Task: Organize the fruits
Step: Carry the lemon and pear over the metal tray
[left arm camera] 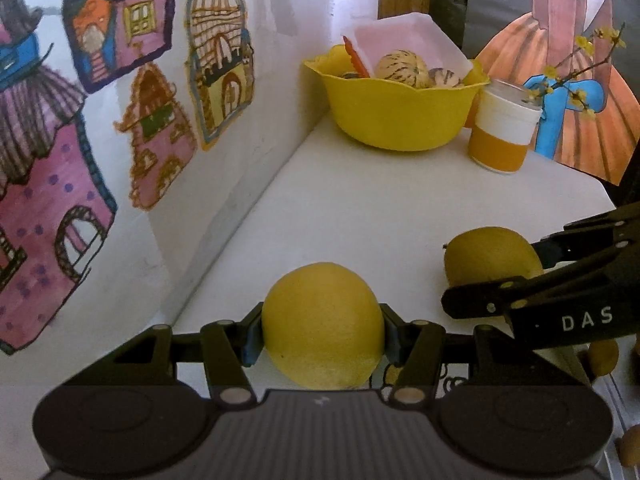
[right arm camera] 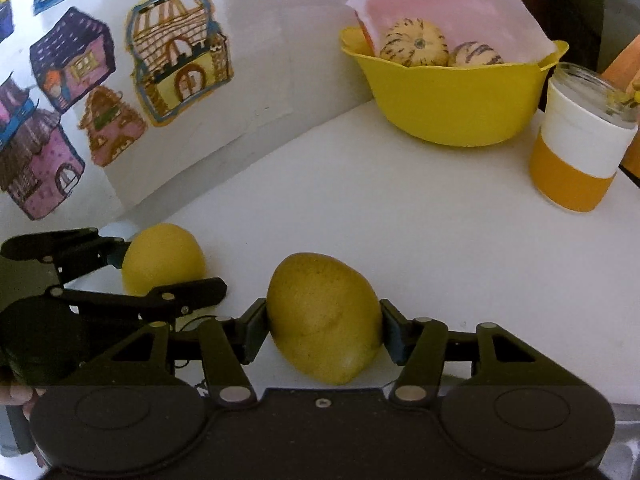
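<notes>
White tabletop (right arm camera: 360,220), running back to a white wall (left arm camera: 280,60) hung with painted paper houses (left arm camera: 218,60). At the far corner, a wide yellow plastic bowl (right arm camera: 452,100) with a scalloped rim, holding a white foam tray (right arm camera: 460,8) and two pale, dark-striped round fruits (right arm camera: 416,46). Just beside the bowl, to its right, an upright orange-and-white banded jar (right arm camera: 576,148). Nearer, well apart from the bowl, two black handheld grippers side by side. Left gripper (left arm camera: 322,338) clamped on a smooth round yellow lemon (left arm camera: 322,328), pads touching both flanks. Right gripper (right arm camera: 324,330) likewise squeezing a duller, more pointed yellow lemon (right arm camera: 324,316). Whether either fruit rests on the tabletop or hangs just above it, impossible to tell.
</notes>
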{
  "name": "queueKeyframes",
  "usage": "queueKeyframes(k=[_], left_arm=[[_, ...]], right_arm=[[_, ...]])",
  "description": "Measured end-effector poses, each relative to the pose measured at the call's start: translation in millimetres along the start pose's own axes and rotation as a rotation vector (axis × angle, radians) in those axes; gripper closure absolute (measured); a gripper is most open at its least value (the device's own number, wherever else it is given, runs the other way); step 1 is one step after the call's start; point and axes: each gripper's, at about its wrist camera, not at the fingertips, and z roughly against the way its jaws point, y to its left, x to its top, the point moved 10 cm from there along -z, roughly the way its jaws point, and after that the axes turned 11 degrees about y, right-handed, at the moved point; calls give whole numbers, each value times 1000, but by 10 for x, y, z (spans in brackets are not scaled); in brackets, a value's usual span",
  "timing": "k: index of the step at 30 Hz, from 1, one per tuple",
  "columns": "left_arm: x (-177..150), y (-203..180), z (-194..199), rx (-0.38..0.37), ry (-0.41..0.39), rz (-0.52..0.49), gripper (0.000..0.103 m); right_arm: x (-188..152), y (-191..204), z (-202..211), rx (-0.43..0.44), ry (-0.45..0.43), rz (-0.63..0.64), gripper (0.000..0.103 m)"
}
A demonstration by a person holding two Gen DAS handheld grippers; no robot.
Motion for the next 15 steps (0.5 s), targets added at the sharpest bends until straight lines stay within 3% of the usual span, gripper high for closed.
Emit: queueKeyframes(k=[8, 15], left_arm=[[-91, 13, 157, 7, 1, 2, 42], [-131, -135, 477, -10, -31, -24, 42]], right_arm=[[-127, 50, 74, 26, -15, -59, 45], [-333, 146, 546, 71, -55, -97, 45]])
